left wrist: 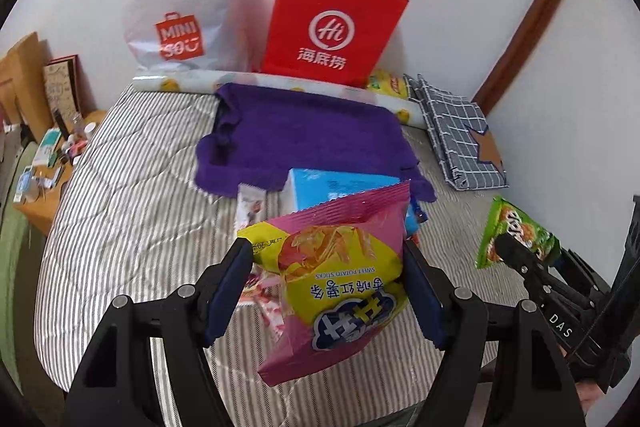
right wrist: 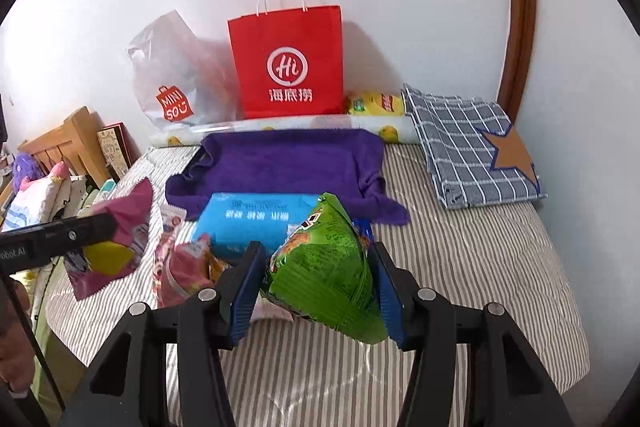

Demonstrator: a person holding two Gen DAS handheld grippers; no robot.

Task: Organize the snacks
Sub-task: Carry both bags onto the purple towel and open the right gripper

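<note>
The left gripper (left wrist: 326, 281) was clenched on a pink-and-yellow bag of sweet potato sticks (left wrist: 340, 275), its blue pads pressing the pouch from both sides and holding it clear above the striped bed (left wrist: 132, 195). The right gripper (right wrist: 316, 279) was likewise closed on a green snack bag (right wrist: 328, 271), also lifted off the bedding.

Both bags looked light and air-filled — crinkly film that gives under pressure and could slip, with brittle contents likely to crush if squeezed hard. The sounder hold, by my reading, is across the puffed middle, as the left had it; the green bag was pinched nearer its lower half, so its top corner stood free and could swing.

On the bed below lay a blue pack (right wrist: 256, 223), partly on a purple towel (right wrist: 288, 163), with a few small pink packets (right wrist: 188, 267) just beside it. A red paper bag (right wrist: 288, 67) stood upright against the wall with a white plastic bag (right wrist: 180, 75) next to it — either looked like a plausible place for the snacks, though which was meant I could not tell.
</note>
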